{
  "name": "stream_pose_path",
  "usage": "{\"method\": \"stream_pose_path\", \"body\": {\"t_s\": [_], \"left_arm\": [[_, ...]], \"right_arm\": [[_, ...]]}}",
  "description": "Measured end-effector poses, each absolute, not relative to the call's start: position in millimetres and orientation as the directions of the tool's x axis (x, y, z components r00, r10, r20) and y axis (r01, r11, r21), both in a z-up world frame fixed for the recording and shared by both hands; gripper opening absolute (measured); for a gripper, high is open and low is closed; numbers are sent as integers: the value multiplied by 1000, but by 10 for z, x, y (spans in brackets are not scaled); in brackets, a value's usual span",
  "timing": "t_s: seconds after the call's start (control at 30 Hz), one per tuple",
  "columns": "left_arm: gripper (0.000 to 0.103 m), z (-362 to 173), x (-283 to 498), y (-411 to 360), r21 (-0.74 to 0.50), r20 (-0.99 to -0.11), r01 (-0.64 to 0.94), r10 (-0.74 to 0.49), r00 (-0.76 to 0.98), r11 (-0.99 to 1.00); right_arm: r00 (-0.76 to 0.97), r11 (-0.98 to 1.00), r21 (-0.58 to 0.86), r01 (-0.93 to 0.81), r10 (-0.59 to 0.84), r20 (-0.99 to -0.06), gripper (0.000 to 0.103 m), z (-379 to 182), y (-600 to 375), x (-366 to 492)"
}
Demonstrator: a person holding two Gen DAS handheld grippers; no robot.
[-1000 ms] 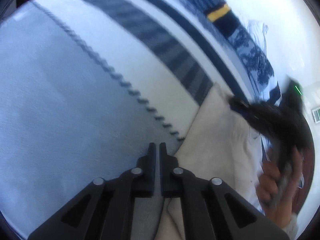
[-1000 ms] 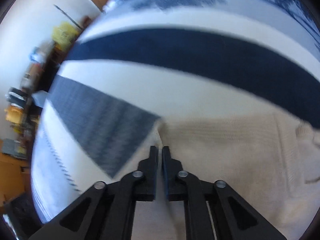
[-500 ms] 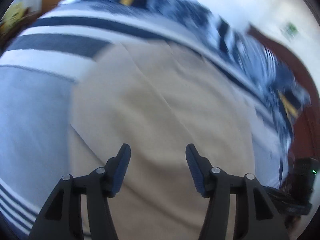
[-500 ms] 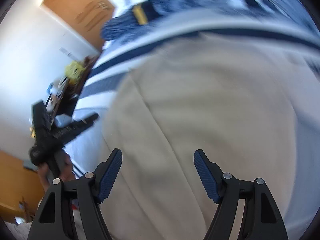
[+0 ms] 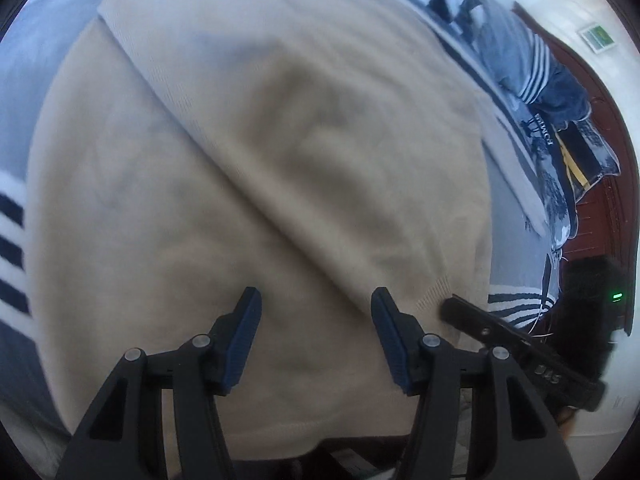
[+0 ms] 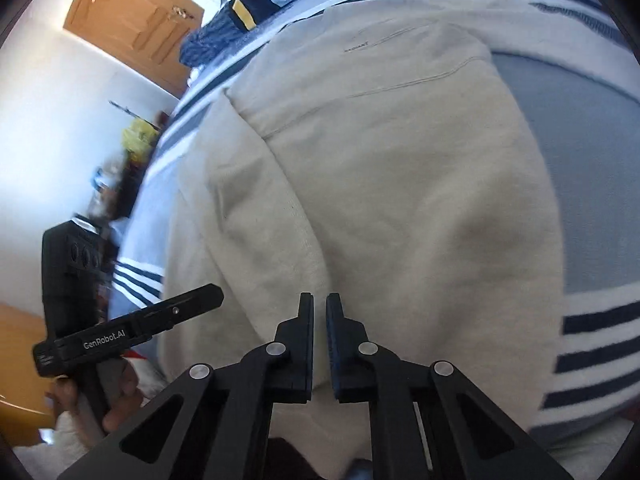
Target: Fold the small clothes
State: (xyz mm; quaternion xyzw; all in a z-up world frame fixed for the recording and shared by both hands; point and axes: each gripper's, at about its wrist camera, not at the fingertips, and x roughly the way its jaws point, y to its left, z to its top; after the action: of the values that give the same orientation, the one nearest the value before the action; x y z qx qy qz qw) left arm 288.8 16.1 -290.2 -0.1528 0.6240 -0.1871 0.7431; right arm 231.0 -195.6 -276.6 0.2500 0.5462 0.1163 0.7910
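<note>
**Two grippers over a folded beige garment on a striped bedspread**

The left gripper hangs with its jaws spread wide, blue pads facing each other across a broad gap, and nothing sits between them. Beige cloth fills the view below it, but no part of that cloth is pinched. The right gripper is a different picture: its jaws are drawn almost together, only a thin slit between the pads. The beige cloth lies right under the tips; whether any of it is caught in that slit, I cannot tell from here.

The garment lies spread on the bedspread, which shows grey panels with white and navy stripes. In the right wrist view a layer is folded over along the left side, its edge running from the top down toward the gripper, and a stitched seam curves across the upper part. In the left wrist view the same garment shows a long diagonal fold edge running from upper left down toward the right finger.

Each camera catches the other tool. The left gripper shows at the lower left of the right wrist view, held in a hand. The right gripper pokes in at the lower right of the left wrist view, its tip at the garment's edge.

Patterned blue pillows sit at the far end of the bed, and a wooden door stands beyond.
</note>
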Motion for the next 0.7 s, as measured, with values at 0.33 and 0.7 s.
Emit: {"method": "stream_pose_path", "body": {"t_s": [0.33,0.7], "left_arm": [[4,-2953,2835,-207,-503,-853,45,-504,136,863],[3,-3063,2740,154,-489,-866,-38,-480,138,871]], "right_arm": [[455,675,720,161,597,-661,36,-3020,-2510,2281],[351,698,711,87,646,-677,36,-3075,-2193,2504]]}}
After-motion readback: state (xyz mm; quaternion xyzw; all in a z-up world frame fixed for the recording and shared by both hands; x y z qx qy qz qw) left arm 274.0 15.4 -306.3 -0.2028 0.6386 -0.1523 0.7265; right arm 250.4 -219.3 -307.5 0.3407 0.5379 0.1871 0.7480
